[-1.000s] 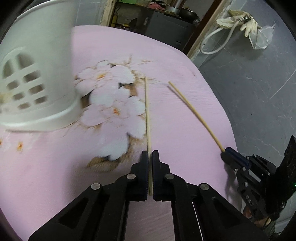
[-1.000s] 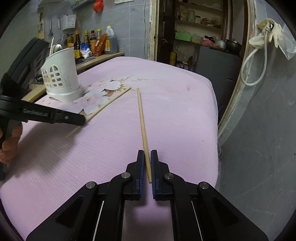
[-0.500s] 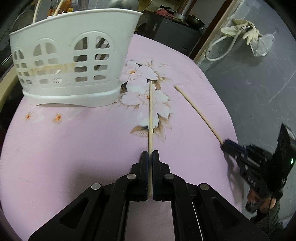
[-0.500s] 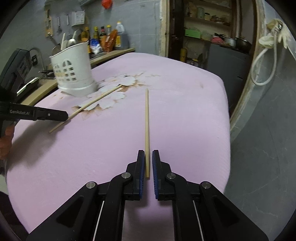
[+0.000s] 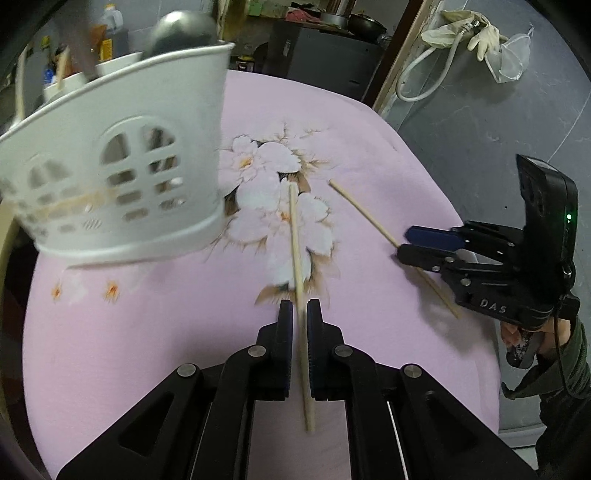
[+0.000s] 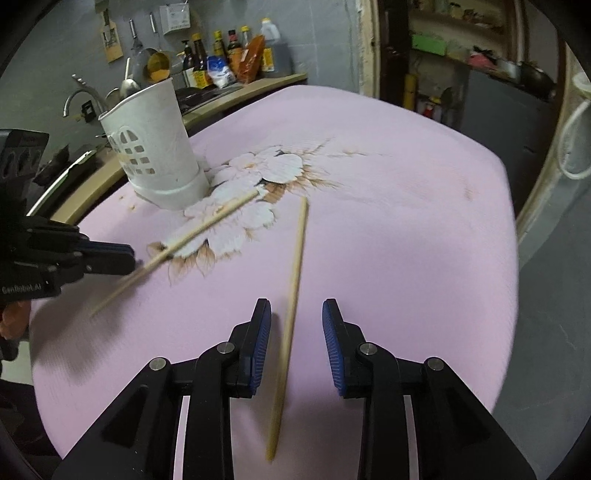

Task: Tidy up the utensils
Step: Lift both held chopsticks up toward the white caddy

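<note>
Two wooden chopsticks are over a pink flowered tablecloth (image 5: 155,332). My left gripper (image 5: 300,308) is shut on one chopstick (image 5: 297,251), which runs forward between its jaws; it also shows in the right wrist view (image 6: 207,225), held by the left gripper (image 6: 127,258). My right gripper (image 6: 296,314) is open, its jaws on either side of the second chopstick (image 6: 293,280), which lies on the cloth. In the left wrist view the right gripper (image 5: 406,243) sits over that chopstick (image 5: 364,208). A white slotted utensil holder (image 5: 118,173) (image 6: 155,155) stands at the left and holds a ladle and other utensils.
A counter with bottles (image 6: 229,59) and a tap (image 6: 75,99) lies behind the table. A dark cabinet (image 5: 325,55) stands beyond the far edge. Grey floor (image 5: 480,118) lies to the right, with a hose and glove (image 5: 461,33) on the wall.
My right gripper has opened and let go of its chopstick, which now lies on the cloth. My left gripper has moved closer to the holder with its chopstick still held.
</note>
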The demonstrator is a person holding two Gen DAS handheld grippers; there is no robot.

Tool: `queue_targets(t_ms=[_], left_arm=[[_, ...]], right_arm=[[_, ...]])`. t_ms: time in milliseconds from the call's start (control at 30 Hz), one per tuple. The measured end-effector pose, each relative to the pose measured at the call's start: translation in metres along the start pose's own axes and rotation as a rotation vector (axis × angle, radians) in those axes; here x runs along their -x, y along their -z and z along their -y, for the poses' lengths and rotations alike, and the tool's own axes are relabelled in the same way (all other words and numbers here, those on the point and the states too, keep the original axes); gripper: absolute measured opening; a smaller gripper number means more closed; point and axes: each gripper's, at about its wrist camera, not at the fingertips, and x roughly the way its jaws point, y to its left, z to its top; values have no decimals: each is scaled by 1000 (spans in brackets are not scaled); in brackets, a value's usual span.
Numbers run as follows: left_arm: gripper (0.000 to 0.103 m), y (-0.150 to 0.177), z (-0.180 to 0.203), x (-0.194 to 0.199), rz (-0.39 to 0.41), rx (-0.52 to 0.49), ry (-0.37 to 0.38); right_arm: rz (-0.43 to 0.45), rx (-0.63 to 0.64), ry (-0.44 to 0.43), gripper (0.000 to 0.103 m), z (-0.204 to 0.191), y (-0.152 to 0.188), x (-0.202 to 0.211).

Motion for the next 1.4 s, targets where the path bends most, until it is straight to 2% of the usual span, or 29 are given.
queue_targets(t_ms=[233, 600, 667, 700, 800, 933, 1100, 1400], left_arm=[[5, -21, 2, -26, -44, -35, -23], [5, -34, 5, -49, -91, -72, -37], [5, -36, 7, -52, -105, -89, -45], [5, -37, 7, -53, -108, -90, -44], [2, -41, 8, -57, -101, -59, -34], [2, -35, 6, -49, -26, -26, -2], [2, -21, 10, -24, 106, -38, 27], [2, -4, 26, 19, 438, -62, 8]], right_arm=[[-48, 14, -38, 26, 10, -23, -19], [-104, 85, 4, 26, -1, -30, -30], [-112, 91, 21, 22, -3, -31, -31], [-117, 87, 25, 14, -2, -32, -32], [-136, 17, 2, 6, 8, -36, -33], [-123, -44, -35, 3, 15, -37, -27], [-22, -114, -72, 3, 20, -26, -10], [360, -112, -37, 3, -6, -6, 57]])
